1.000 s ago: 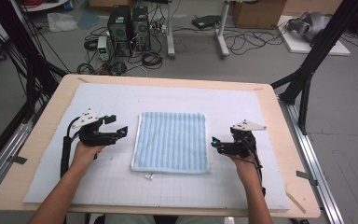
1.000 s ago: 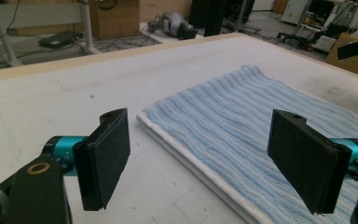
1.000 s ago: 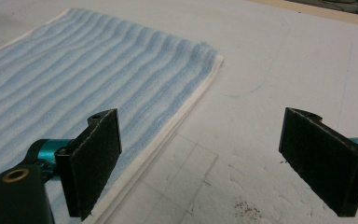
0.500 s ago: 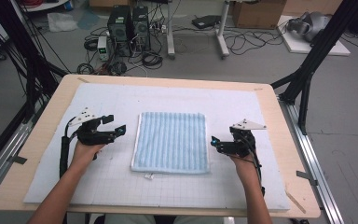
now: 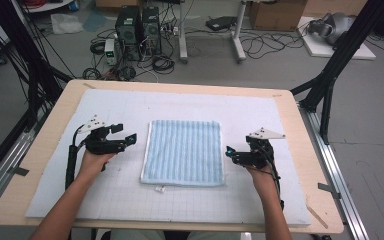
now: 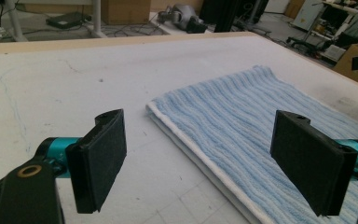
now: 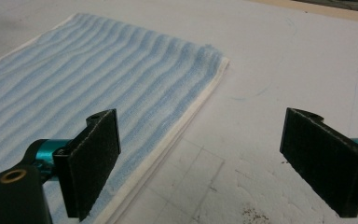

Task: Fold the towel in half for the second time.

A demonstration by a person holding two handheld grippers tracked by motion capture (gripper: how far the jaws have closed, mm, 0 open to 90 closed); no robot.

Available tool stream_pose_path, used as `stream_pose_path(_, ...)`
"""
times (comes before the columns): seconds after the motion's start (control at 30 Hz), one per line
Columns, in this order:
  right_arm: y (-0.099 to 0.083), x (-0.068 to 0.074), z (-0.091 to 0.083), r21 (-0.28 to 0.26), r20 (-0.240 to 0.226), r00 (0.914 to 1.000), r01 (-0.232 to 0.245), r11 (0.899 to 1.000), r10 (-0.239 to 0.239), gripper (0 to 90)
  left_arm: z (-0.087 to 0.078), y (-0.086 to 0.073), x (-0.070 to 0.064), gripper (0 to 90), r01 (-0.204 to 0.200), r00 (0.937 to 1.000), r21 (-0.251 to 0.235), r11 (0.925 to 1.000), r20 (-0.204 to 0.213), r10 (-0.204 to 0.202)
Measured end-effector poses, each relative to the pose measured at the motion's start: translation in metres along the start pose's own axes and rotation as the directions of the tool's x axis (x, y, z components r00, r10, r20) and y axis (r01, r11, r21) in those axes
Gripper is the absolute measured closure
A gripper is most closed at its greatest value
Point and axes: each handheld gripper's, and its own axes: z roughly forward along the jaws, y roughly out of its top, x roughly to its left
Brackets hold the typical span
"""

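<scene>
A folded light-blue striped towel [image 5: 184, 151] lies flat in the middle of the white gridded mat [image 5: 130, 107]. My left gripper [image 5: 128, 139] rests just left of the towel's left edge, open, its jaws wide apart with nothing between them. In the left gripper view the towel [image 6: 242, 121] runs off to the right, and its white hem lies between the jaws of the left gripper [image 6: 209, 163]. My right gripper [image 5: 228, 154] sits at the towel's right edge, also open and empty. In the right gripper view the towel [image 7: 102, 79] and its layered edge lie under the left jaw of the right gripper [image 7: 214, 158].
The mat covers a wooden table [image 5: 290, 102] with black frame legs [image 5: 330, 75] at the right and left. Beyond the far edge, computer towers [image 5: 135, 27], cables and boxes stand on the floor. A small white tag [image 5: 158, 189] pokes out at the towel's near edge.
Both grippers have stayed almost still beside the towel; the left one has shifted very slightly. The towel has not moved.
</scene>
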Motion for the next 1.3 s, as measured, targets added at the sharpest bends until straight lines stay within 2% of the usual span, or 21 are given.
stream_pose_path(0.17,0.0,0.0,-0.001,-0.006,-0.014,0.9999,-0.005,1.0,0.005,11.4,0.005,0.015,0.003,20.2,0.013,0.9999,-0.022,0.9997,0.002,-0.013)
stream_pose_path(0.27,0.0,0.001,-0.001,-0.008,-0.034,0.9993,-0.017,1.0,0.017,11.4,0.016,0.028,0.007,21.2,0.02,0.9998,0.01,0.9998,-0.001,-0.02)
stream_pose_path(0.37,0.001,0.002,0.001,-0.005,-0.042,0.9991,-0.007,1.0,0.007,11.4,0.028,0.038,0.01,22.1,0.033,0.9995,0.031,0.999,0.001,-0.033)
stream_pose_path(0.4,0.001,0.002,0.001,-0.001,-0.044,0.999,-0.012,1.0,0.012,11.4,0.035,0.04,0.011,22.2,0.023,0.9997,0.048,0.9986,-0.006,-0.023)
stream_pose_path(0.53,0.001,0.0,0.001,-0.01,-0.061,0.9977,-0.03,0.999,0.029,11.4,0.057,0.042,0.015,24.4,0.017,0.9997,0.104,0.9944,-0.02,-0.015)
stream_pose_path(0.57,0.001,0.0,0.001,-0.014,-0.062,0.9975,-0.035,0.999,0.034,11.4,0.064,0.041,0.016,24.8,0.016,0.9994,0.129,0.9916,-0.031,-0.012)
stream_pose_path(0.67,0.0,-0.002,-0.001,-0.022,-0.069,0.9966,-0.047,0.999,0.045,11.4,0.078,0.038,0.022,27.7,0.03,0.9972,0.161,0.9866,-0.073,-0.018)
stream_pose_path(0.8,0.0,-0.003,-0.001,-0.02,-0.072,0.9959,-0.057,0.998,0.056,11.4,0.091,0.035,0.025,30.9,0.033,0.9936,0.183,0.9825,-0.112,-0.013)
stream_pose_path(0.87,0.0,-0.003,0.0,-0.017,-0.072,0.9957,-0.059,0.998,0.058,11.4,0.096,0.033,0.026,32.6,0.031,0.993,0.192,0.9809,-0.118,-0.008)
stream_pose_path(0.97,0.0,-0.001,0.0,-0.011,-0.076,0.9955,-0.058,0.998,0.057,11.4,0.105,0.03,0.024,34.4,0.023,0.9936,0.227,0.9737,-0.113,0.003)
stream_pose_path(1.03,0.0,-0.001,0.001,-0.011,-0.079,0.9954,-0.055,0.998,0.054,11.4,0.112,0.028,0.021,37.6,0.012,0.9951,0.262,0.9649,-0.098,0.014)
stream_pose_path(1.1,0.0,-0.001,0.0,-0.008,-0.082,0.9948,-0.062,0.998,0.061,11.4,0.118,0.026,0.018,38.3,-0.013,0.9939,0.296,0.9551,-0.101,0.045)
stream_pose_path(1.17,0.0,-0.001,0.0,-0.009,-0.082,0.9947,-0.062,0.998,0.061,11.4,0.122,0.024,0.018,38.5,-0.005,0.9938,0.298,0.9547,-0.105,0.038)
stream_pose_path(1.27,0.0,-0.001,0.0,-0.009,-0.082,0.9946,-0.064,0.998,0.063,11.4,0.125,0.021,0.018,41.1,-0.013,0.9927,0.326,0.9453,-0.11,0.051)
stream_pose_path(1.3,0.0,-0.001,0.0,-0.009,-0.082,0.9946,-0.065,0.998,0.064,11.4,0.126,0.019,0.018,42.4,-0.019,0.9922,0.326,0.9451,-0.111,0.058)
